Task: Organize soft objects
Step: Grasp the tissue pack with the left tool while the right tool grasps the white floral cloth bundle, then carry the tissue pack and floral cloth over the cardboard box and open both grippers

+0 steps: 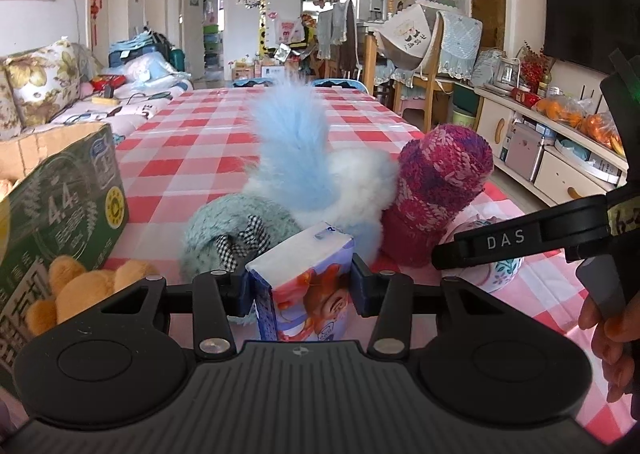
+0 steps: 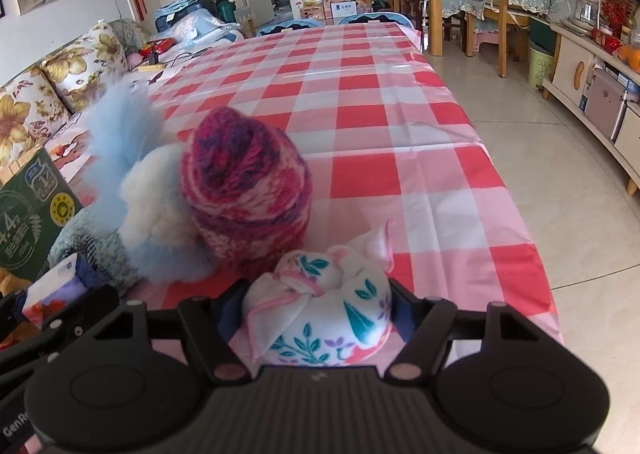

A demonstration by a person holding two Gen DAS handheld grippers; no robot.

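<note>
Left gripper (image 1: pixel 301 286) clamped on tissue pack (image 1: pixel 306 294); right gripper (image 2: pixel 320 310) clamped on knotted cloth bundle (image 2: pixel 324 314).

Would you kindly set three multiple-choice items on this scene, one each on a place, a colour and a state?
1. Where is the green carton?
A. left of the soft pile
B. right of the knitted hat
C. on the floor

2. What colours is the tablecloth?
A. blue and yellow
B. red, pink and white
C. plain green

3. What is the right gripper doing?
A. hanging open
B. shut on the knotted cloth
C. shut on the hat

Answers: 1 A, the green carton stands left of the knitted hat. 2 B, the tablecloth is checked. 3 B, the right gripper clamps the knotted cloth; the left gripper clamps a tissue pack.
</note>
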